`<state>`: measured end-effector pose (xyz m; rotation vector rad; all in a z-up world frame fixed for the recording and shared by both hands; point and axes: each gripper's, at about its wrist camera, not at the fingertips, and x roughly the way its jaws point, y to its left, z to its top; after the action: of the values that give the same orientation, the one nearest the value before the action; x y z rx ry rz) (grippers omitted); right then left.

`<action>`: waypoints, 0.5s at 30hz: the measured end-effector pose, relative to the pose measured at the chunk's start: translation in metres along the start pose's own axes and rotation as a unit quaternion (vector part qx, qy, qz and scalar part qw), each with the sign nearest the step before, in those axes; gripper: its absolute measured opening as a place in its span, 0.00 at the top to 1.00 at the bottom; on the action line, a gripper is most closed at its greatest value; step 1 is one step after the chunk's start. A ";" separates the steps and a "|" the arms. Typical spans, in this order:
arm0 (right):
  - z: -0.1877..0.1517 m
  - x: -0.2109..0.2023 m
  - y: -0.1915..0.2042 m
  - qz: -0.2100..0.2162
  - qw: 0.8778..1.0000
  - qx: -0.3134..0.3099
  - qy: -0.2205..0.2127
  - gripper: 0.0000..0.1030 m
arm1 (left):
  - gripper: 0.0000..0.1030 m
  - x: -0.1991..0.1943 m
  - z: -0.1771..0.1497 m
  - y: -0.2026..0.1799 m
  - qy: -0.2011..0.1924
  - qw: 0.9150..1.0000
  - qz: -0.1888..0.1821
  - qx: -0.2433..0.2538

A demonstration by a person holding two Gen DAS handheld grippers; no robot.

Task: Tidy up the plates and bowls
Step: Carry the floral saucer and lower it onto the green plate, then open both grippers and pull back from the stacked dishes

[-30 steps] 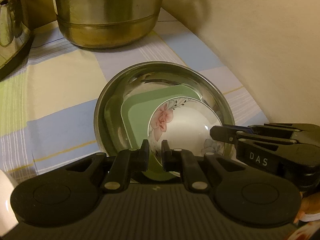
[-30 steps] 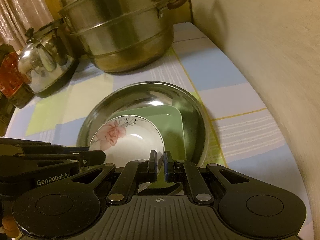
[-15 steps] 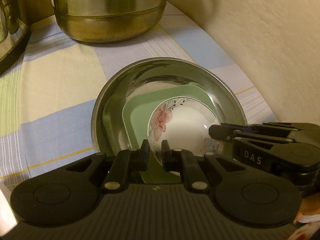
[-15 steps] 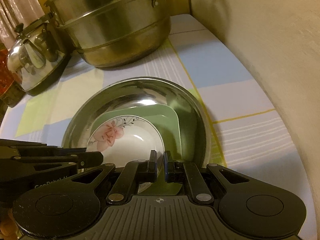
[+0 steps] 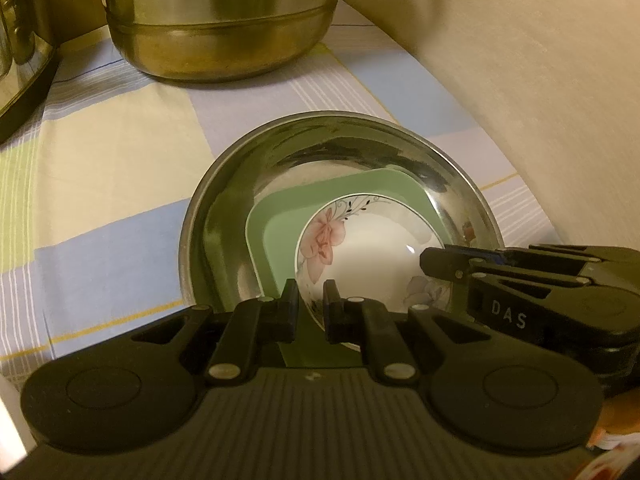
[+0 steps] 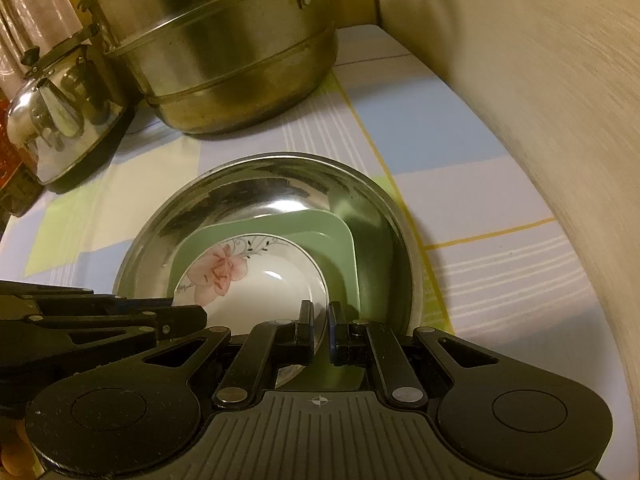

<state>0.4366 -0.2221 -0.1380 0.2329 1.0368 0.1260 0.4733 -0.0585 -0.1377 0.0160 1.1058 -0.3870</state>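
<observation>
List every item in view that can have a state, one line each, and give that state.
left gripper: shut on the floral bowl's rim
right gripper: shut on the floral bowl's rim
floral bowl: upright, empty, nested in the green plate
green plate: lying inside the steel basin
steel basin: upright on the tablecloth
steamer pot: tiers stacked
kettle: lid on

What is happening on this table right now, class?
A person holds a gripper in each hand. Both are clamped on the near rim of a white floral bowl: the left gripper on one side, the right gripper on the other. The bowl sits in a green square plate, which lies inside a large steel bowl on the checked tablecloth. A big steel pot and a kettle stand behind. Whether the floral bowl rests fully on the plate is unclear.
</observation>
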 end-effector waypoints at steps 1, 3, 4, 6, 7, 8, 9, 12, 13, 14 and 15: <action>0.000 0.000 0.000 0.000 1.000 -0.001 -0.001 0.93 | 0.89 0.001 0.000 0.000 0.000 1.000 0.001 -0.001; 0.000 0.000 0.000 0.001 1.000 0.000 0.000 0.93 | 0.89 0.002 0.000 0.000 0.001 1.000 0.002 -0.002; 0.000 0.001 -0.001 0.002 1.000 0.002 0.001 0.93 | 0.89 0.003 0.000 0.000 0.001 1.000 0.002 -0.001; 0.001 0.001 0.000 0.003 1.000 0.003 0.007 0.93 | 0.88 0.004 -0.001 0.001 0.002 1.000 0.005 0.000; 0.001 0.001 0.001 0.002 1.000 0.002 0.008 0.93 | 0.88 0.004 -0.001 0.000 0.001 1.000 0.006 0.002; 0.001 0.001 0.001 0.002 1.000 0.002 0.008 0.93 | 0.88 0.004 -0.001 0.000 0.000 1.000 0.008 0.003; 0.001 0.001 0.002 0.001 1.000 0.001 0.008 0.93 | 0.89 0.003 -0.001 0.000 -0.002 1.000 0.010 0.004; 0.001 0.001 0.002 0.001 1.000 0.002 0.008 0.93 | 0.89 0.001 0.000 0.000 -0.009 1.000 0.013 0.005; 0.001 0.001 0.002 0.003 1.000 0.002 0.010 0.93 | 0.89 0.000 0.000 0.000 -0.011 1.000 0.015 0.006; 0.000 0.001 0.002 0.003 1.000 0.003 0.011 0.93 | 0.89 -0.001 0.000 0.000 -0.013 1.000 0.015 0.006; 0.000 0.000 0.002 0.002 1.000 0.002 0.010 0.93 | 0.89 -0.002 0.000 0.000 -0.015 1.000 0.016 0.007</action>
<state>0.4370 -0.2201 -0.1377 0.2391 1.0565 0.1305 0.4723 -0.0579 -0.1356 0.0392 1.0730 -0.3650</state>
